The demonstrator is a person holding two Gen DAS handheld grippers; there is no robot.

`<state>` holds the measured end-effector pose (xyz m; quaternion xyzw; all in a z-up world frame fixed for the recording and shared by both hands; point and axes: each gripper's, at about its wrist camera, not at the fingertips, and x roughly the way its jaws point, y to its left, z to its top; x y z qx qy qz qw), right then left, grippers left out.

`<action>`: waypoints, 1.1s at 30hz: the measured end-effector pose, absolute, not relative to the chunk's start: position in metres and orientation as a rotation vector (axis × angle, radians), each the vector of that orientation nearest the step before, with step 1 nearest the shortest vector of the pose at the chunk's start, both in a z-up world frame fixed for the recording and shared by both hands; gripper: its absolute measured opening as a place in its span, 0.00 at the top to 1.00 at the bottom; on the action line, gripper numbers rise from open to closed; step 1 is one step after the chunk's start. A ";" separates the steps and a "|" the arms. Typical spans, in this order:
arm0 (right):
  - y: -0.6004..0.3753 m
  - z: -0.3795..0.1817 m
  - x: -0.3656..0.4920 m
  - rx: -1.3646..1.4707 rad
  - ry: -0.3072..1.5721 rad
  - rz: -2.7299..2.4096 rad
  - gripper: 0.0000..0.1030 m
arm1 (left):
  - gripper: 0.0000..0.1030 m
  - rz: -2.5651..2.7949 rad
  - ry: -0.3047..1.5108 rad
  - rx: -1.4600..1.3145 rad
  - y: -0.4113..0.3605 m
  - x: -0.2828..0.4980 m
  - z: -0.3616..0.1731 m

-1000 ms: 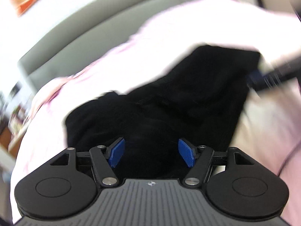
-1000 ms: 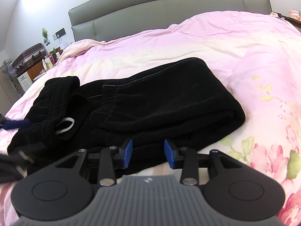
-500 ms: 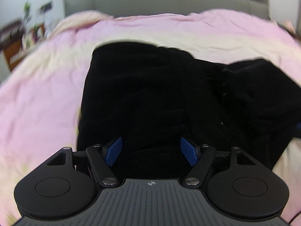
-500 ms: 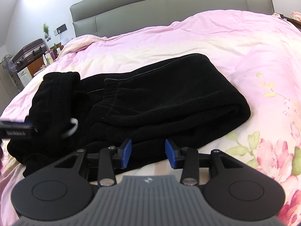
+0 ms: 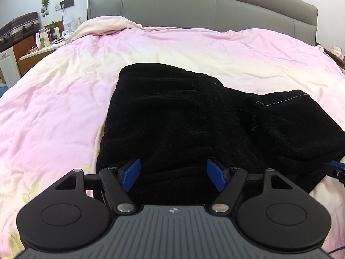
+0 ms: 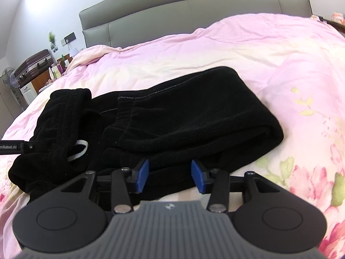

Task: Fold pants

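Left wrist view: on the pink duvet (image 5: 64, 108) lie the black pants (image 5: 172, 118), folded into a thick bundle. The left gripper (image 5: 172, 177) stands over the near edge, jaws wide, cloth showing between the pads, none visibly pinched. A clean fold likely needs every layer of that edge taken together. Bare duvet lies to the left and beyond, up to the headboard (image 5: 194, 8).

Right wrist view: the right gripper (image 6: 170, 177) sits at the bundle's near edge, jaws opening, holding nothing. The waistband with its white drawstring (image 6: 78, 151) lies bunched at left; the rounded fold faces right, towards open bedding.
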<state>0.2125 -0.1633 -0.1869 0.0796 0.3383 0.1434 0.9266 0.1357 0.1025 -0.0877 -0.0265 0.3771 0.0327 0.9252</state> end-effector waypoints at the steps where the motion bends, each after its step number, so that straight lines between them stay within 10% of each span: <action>1: -0.164 -0.184 0.212 0.156 0.686 0.296 0.58 | 0.20 0.069 0.770 -0.054 0.106 0.131 -0.087; 8: -0.202 -0.158 0.219 0.236 0.629 0.205 0.39 | 0.13 0.127 0.815 -0.056 0.139 0.126 -0.077; 33: -0.295 -0.197 0.273 0.753 0.743 0.177 0.38 | 0.00 0.101 0.907 -0.542 0.202 0.133 -0.119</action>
